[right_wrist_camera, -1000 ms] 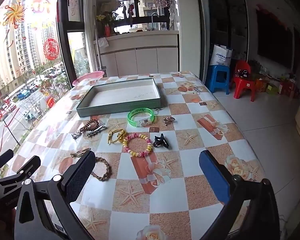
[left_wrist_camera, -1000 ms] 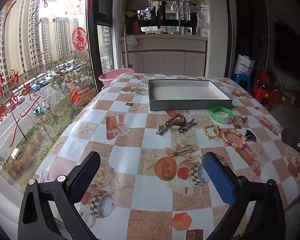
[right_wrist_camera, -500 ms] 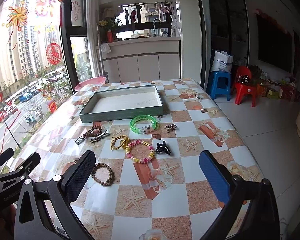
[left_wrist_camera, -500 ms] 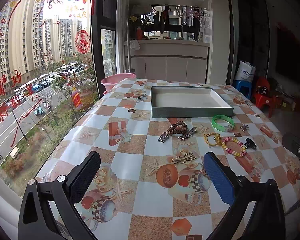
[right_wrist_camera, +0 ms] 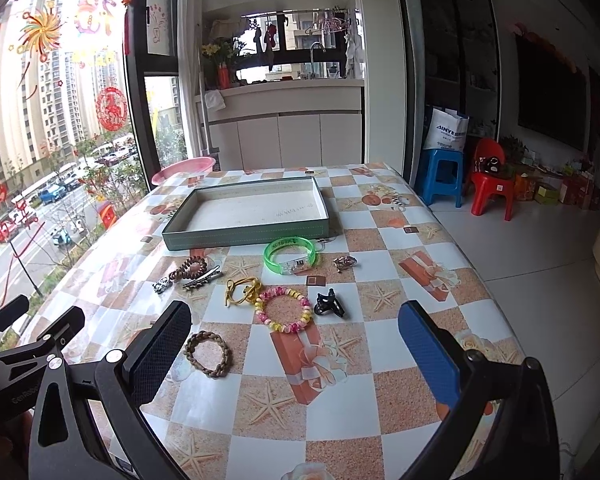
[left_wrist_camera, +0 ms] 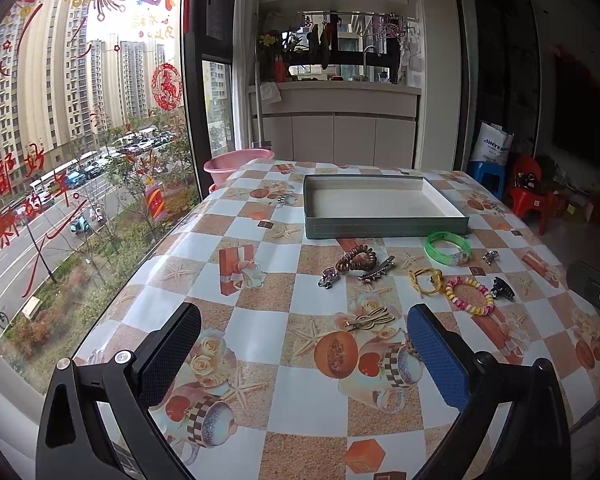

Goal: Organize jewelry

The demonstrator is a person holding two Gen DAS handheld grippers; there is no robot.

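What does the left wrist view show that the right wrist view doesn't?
Only the left wrist view shows the gold clip whole; in the right view a finger covers that spot. Only the right wrist view shows the braided bracelet whole; the left view catches just a sliver beside the blue finger. It also shows the left gripper's body at its left edge. Both share the empty tray, green bangle, bead bracelet and black claw clip. Both grippers are open and hold nothing.

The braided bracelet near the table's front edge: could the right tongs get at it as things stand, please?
Probably yes: the braided bracelet lies flat and apart from the other pieces, just ahead of the open right tongs, with nothing between.
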